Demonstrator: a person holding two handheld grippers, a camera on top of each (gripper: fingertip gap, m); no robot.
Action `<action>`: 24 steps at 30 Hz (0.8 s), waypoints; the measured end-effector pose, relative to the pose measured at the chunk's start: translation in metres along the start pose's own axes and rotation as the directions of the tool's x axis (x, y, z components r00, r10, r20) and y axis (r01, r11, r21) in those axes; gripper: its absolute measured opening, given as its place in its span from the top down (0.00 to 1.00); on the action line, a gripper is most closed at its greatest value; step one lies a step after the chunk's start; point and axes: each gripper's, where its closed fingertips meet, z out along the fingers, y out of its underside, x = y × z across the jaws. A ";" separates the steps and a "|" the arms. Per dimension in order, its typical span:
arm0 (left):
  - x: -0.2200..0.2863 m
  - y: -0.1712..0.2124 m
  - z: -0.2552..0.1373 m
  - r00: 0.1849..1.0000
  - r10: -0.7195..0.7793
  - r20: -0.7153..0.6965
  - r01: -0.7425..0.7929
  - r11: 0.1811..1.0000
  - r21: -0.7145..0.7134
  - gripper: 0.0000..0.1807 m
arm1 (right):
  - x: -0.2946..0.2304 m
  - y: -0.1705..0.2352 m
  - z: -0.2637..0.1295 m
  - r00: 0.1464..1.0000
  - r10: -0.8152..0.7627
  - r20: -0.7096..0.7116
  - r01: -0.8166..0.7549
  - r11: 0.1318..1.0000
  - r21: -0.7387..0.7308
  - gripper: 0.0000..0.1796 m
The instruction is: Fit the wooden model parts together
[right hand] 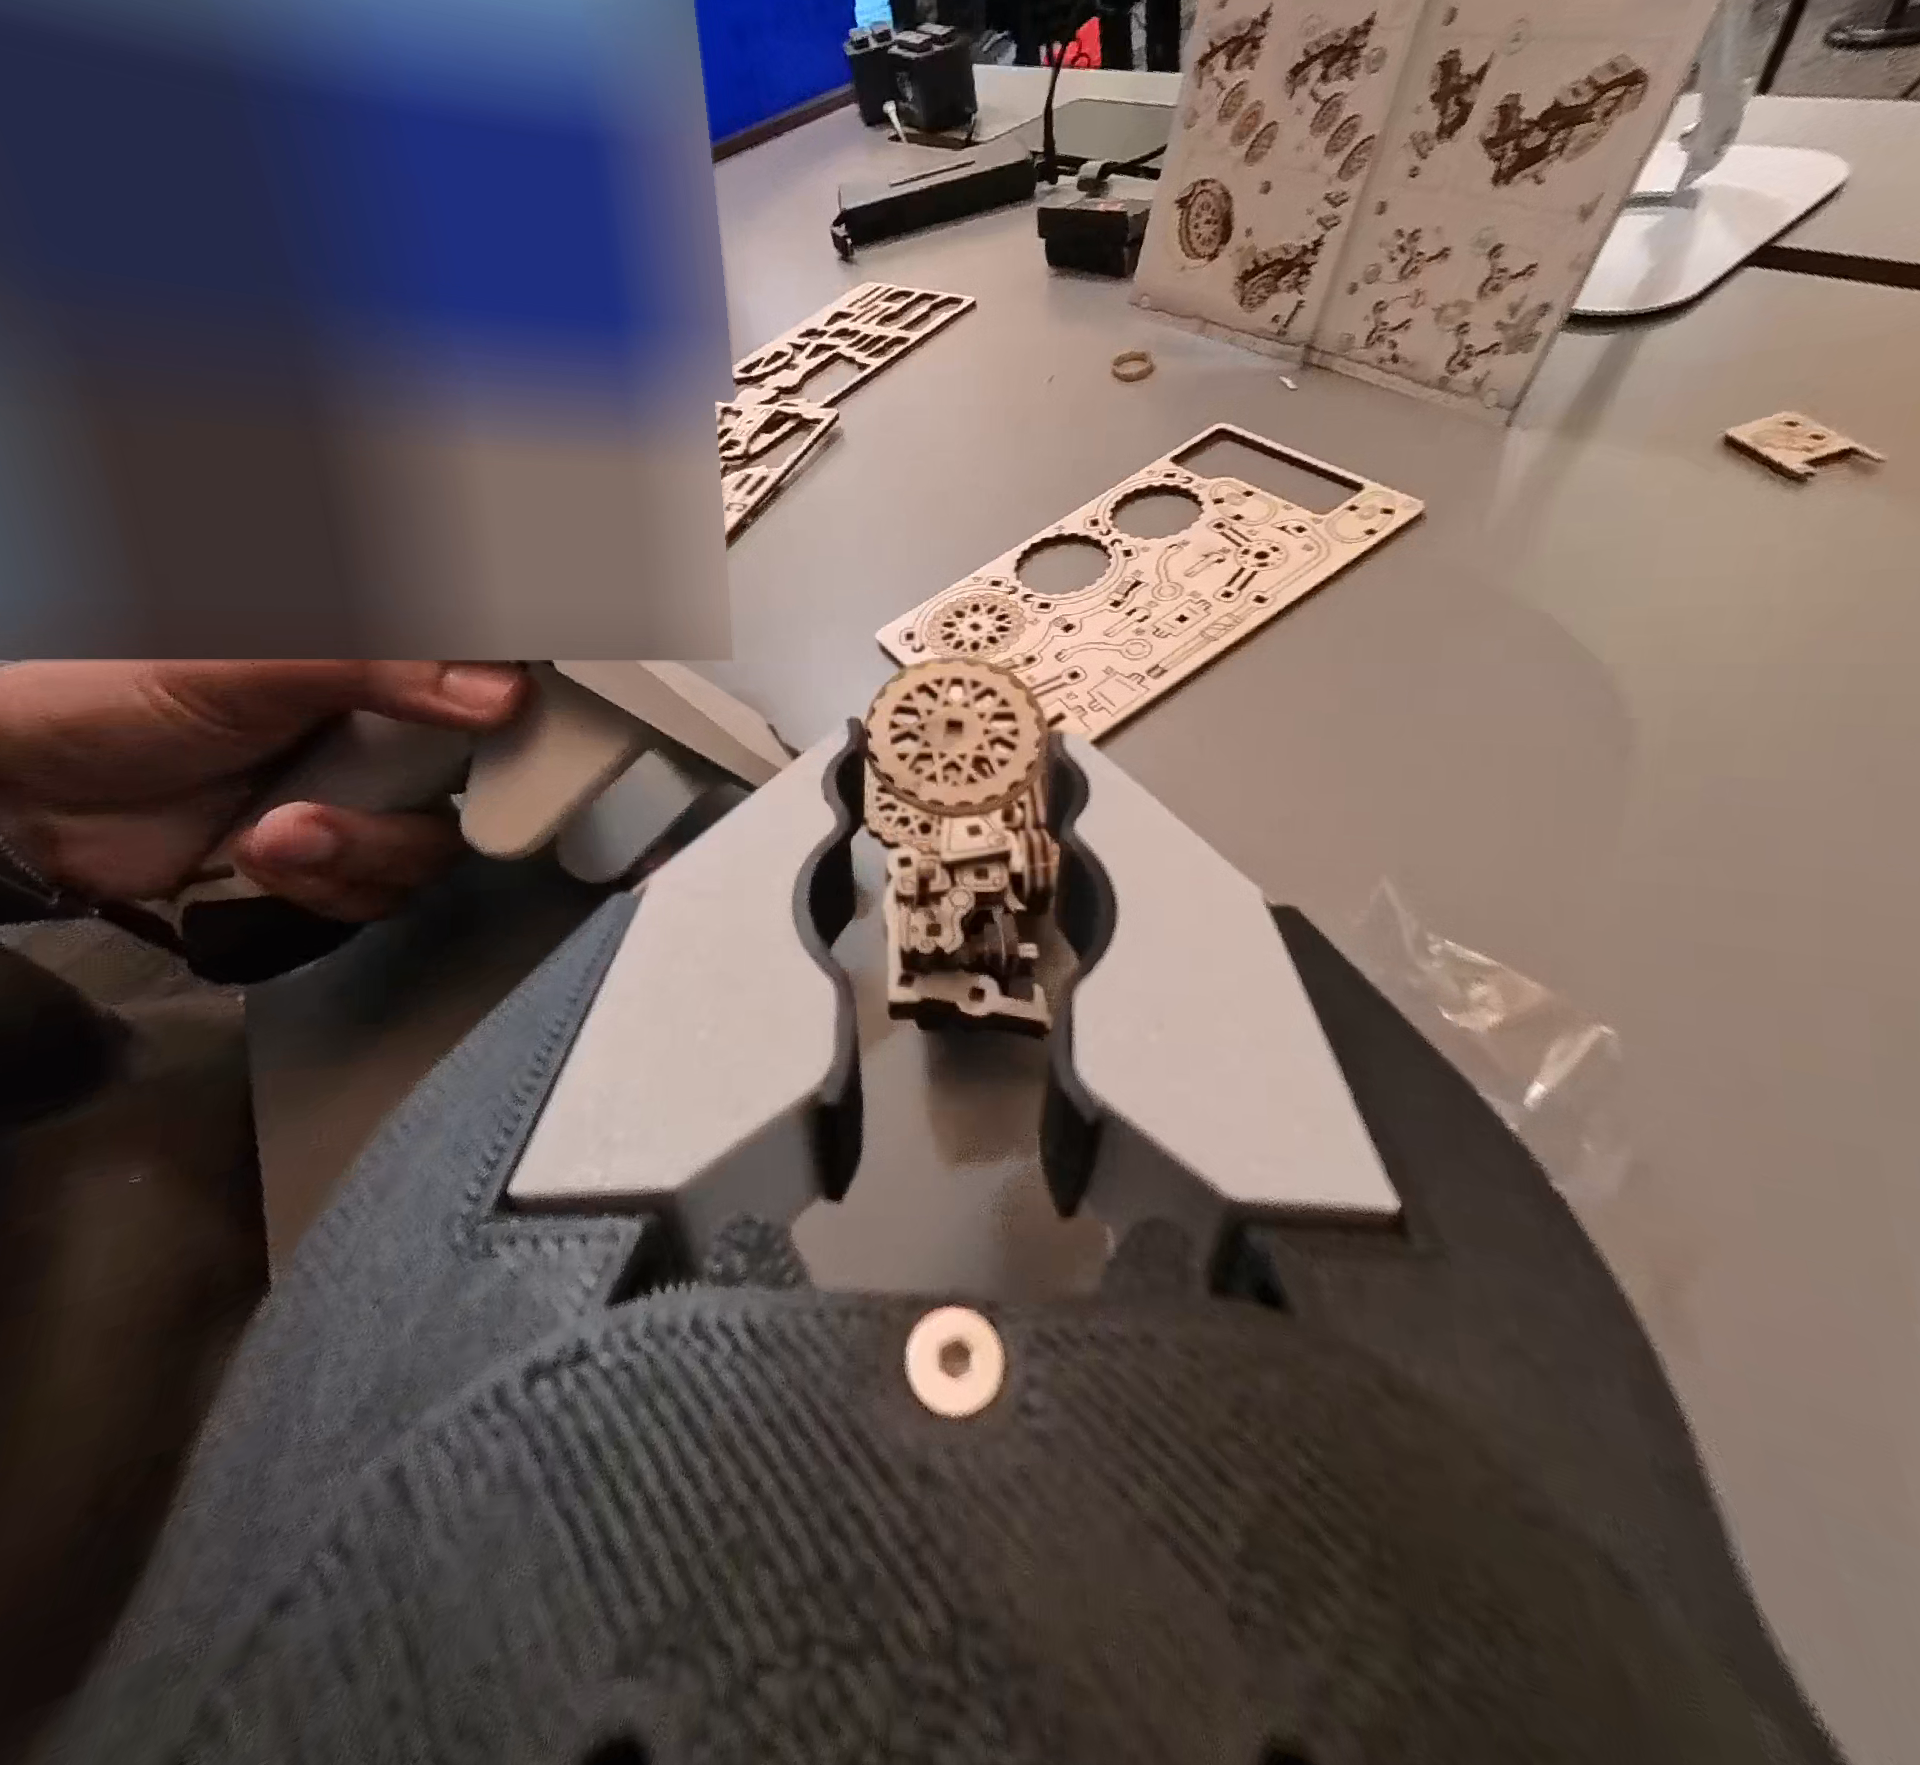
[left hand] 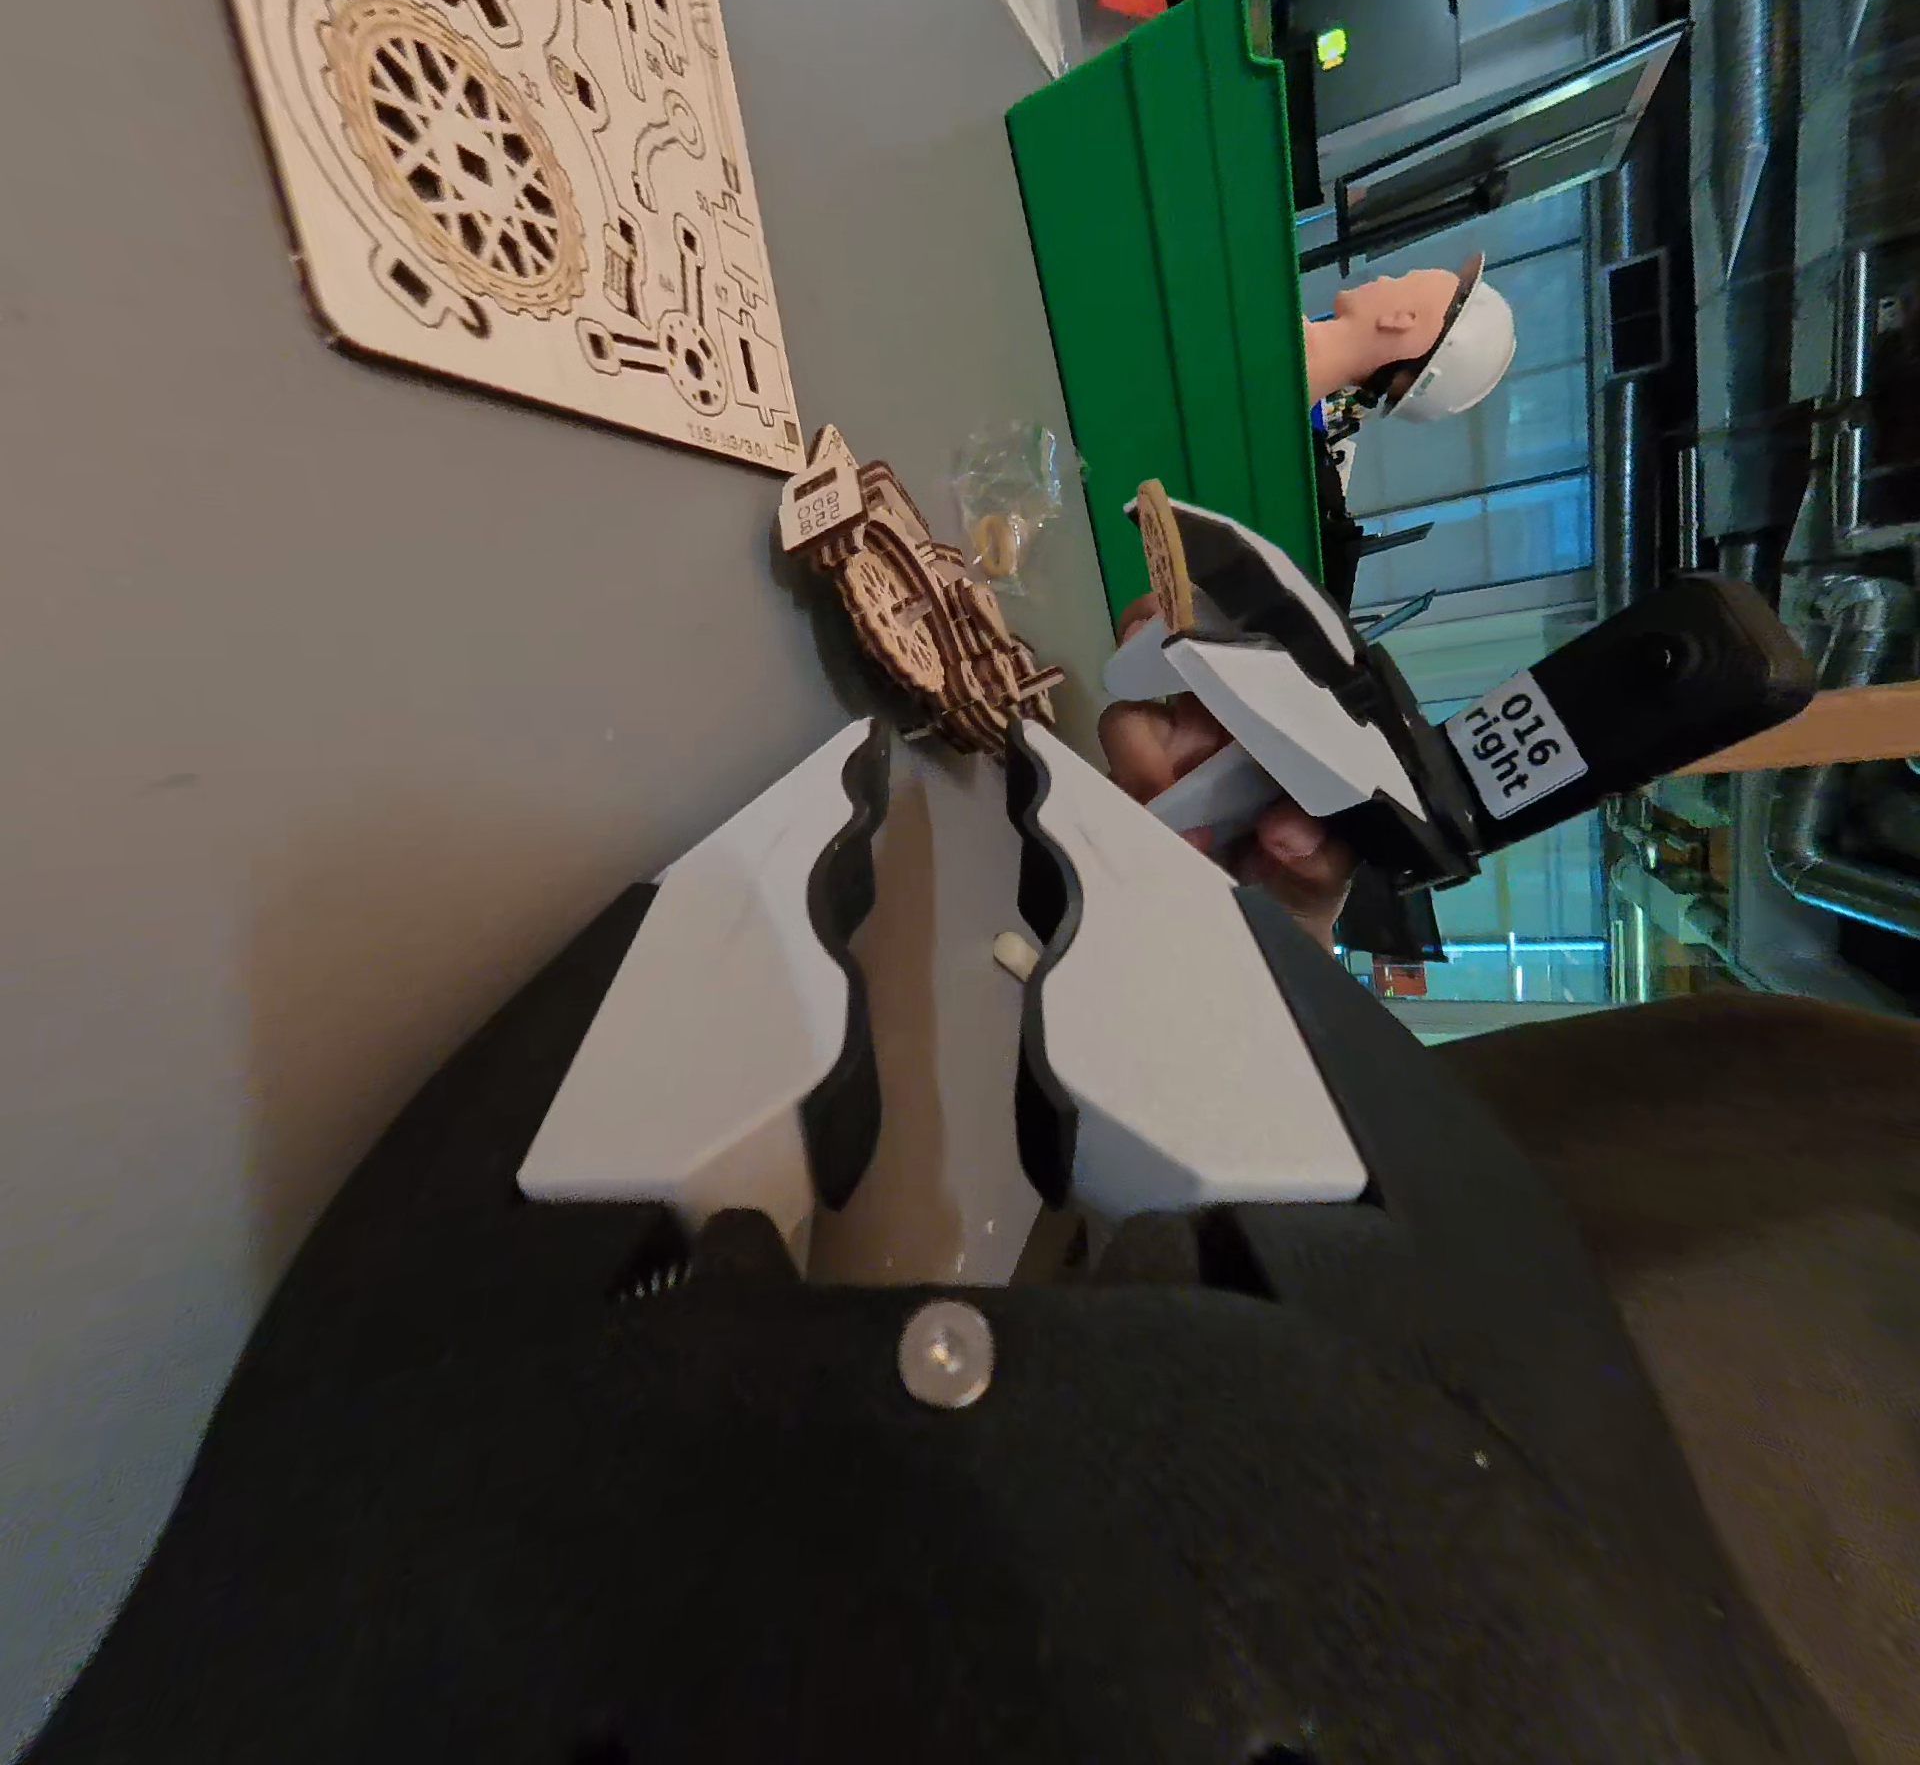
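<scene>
— The half-built, layered pale wooden model [left hand: 914,619]: where is it being kept?
— It is being gripped at its near end between the left gripper's [left hand: 948,739] narrowly parted tips, above the grey table [left hand: 156,676].
— And to the right?
— A round, spoked wooden wheel [right hand: 954,744] is being pinched by the right gripper [right hand: 956,765], just above the model.

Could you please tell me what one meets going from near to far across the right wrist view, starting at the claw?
Right claw holding the wooden wheel → part sheet with two round holes → small wooden ring → upright printed instruction sheet → blue bin.
</scene>
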 end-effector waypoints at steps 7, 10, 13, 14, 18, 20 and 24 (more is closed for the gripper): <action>0.005 -0.017 -0.015 0.998 0.053 -0.021 -0.052 0.996 0.074 0.87 | -0.014 0.007 0.024 0.995 -0.087 0.043 0.091 0.990 -0.106 0.82; 0.006 -0.024 -0.014 0.994 0.113 -0.005 -0.113 0.991 0.069 0.87 | -0.013 0.007 0.029 0.993 -0.110 0.039 0.114 0.985 -0.128 0.82; 0.005 -0.028 -0.014 0.994 0.104 -0.027 -0.102 0.993 0.057 0.87 | -0.017 0.009 0.033 0.994 -0.094 0.058 0.102 0.984 -0.149 0.82; 0.005 -0.030 -0.015 0.995 0.096 -0.034 -0.094 0.994 0.060 0.88 | -0.017 0.010 0.034 0.993 -0.101 0.055 0.109 0.981 -0.159 0.82; 0.000 -0.031 -0.015 0.989 0.148 0.007 -0.149 0.987 0.062 0.90 | -0.014 0.018 0.036 0.986 -0.163 0.028 0.166 0.965 -0.203 0.82; 0.000 -0.029 -0.014 0.985 0.170 0.021 -0.171 0.984 0.051 0.90 | -0.014 0.021 0.037 0.985 -0.170 0.031 0.173 0.960 -0.219 0.82; 0.000 -0.027 -0.010 0.987 0.159 0.010 -0.159 0.986 0.043 0.91 | -0.014 0.024 0.037 0.984 -0.174 0.027 0.176 0.956 -0.235 0.82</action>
